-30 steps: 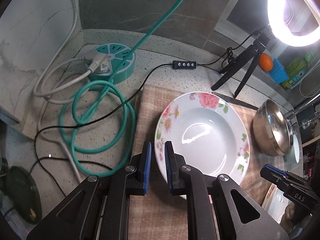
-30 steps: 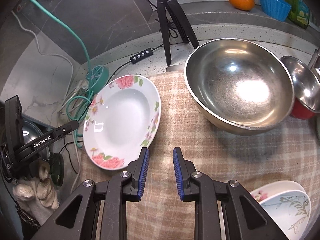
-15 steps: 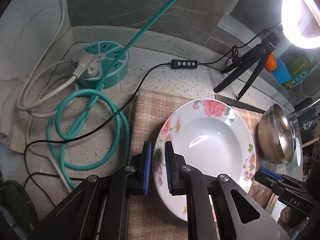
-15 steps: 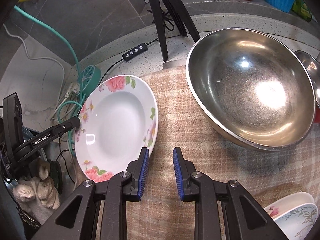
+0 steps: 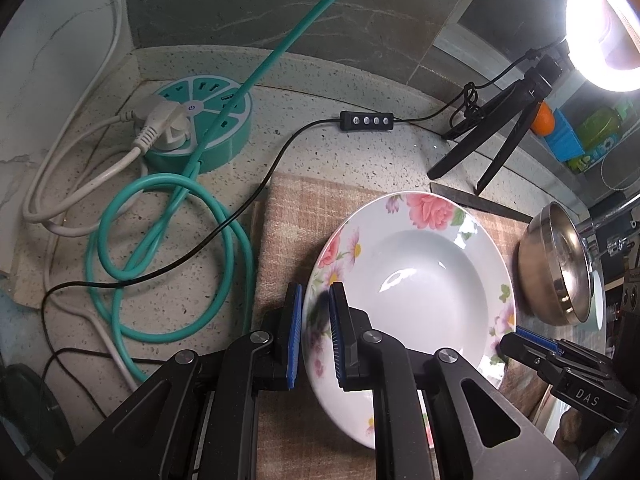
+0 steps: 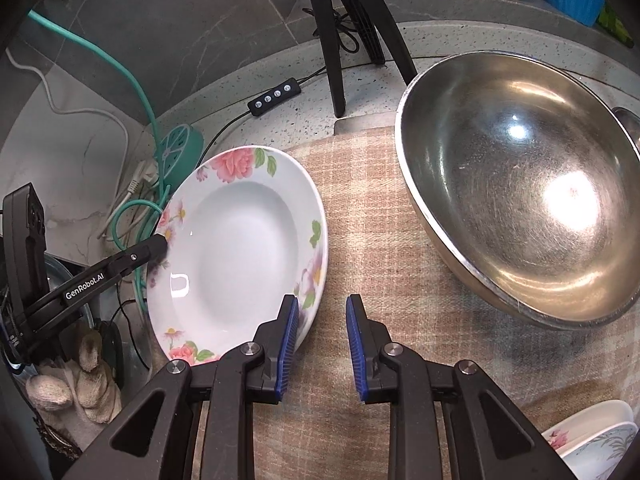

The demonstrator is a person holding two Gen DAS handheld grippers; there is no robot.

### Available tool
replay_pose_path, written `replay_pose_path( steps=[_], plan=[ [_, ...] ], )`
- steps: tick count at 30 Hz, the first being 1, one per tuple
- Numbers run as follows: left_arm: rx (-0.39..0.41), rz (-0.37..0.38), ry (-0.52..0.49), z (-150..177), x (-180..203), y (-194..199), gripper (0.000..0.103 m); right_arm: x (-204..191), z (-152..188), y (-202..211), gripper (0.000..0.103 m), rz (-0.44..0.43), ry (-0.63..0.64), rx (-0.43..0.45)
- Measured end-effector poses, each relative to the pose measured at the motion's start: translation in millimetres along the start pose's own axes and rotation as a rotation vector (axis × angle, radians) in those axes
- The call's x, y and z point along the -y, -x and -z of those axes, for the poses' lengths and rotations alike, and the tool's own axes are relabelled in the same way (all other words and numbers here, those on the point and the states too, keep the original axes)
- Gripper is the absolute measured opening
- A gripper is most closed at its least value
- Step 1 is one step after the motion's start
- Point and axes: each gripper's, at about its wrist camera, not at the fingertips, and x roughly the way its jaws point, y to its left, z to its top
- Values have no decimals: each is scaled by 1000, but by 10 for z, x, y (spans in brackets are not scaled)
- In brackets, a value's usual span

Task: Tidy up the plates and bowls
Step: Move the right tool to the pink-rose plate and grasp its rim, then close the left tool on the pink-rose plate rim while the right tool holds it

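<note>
Two grippers, one floral plate point(image 5: 408, 276) lowered onto the checked mat's point(image 6: 372, 216) left edge.
Left gripper point(image 5: 314, 336) stays clamped on its rim; right gripper point(image 6: 322, 348) is slightly apart, empty; release seems next.

The left gripper point(image 5: 314, 332) is seen angled steeply downward, its blue-padded fingers point(image 5: 294, 336) closed onto the rim of a flowered plate point(image 5: 416, 276), one pad on each face of the rim. The right gripper point(image 6: 320, 344) is likewise tilted downward, its jaws set slightly apart with nothing pinched between them, its left pad just beside the same plate's edge. A gloved hand point(image 6: 76, 376) is glimpsed behind the left gripper.
</note>
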Motion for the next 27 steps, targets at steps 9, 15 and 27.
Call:
replay_pose_path(
  steps=[9, 15, 27],
  plan=[
    [0, 1, 5, 5, -2, -8, 12, -96, -72, -65, 12, 21, 14, -2],
    [-5, 6, 22, 18, -7, 23, 12, -125, -56, -46, 12, 30, 21, 0],
    [-8, 6, 34, 209, 14, 177, 12, -131, 73, 87, 12, 22, 35, 5]
  ],
)
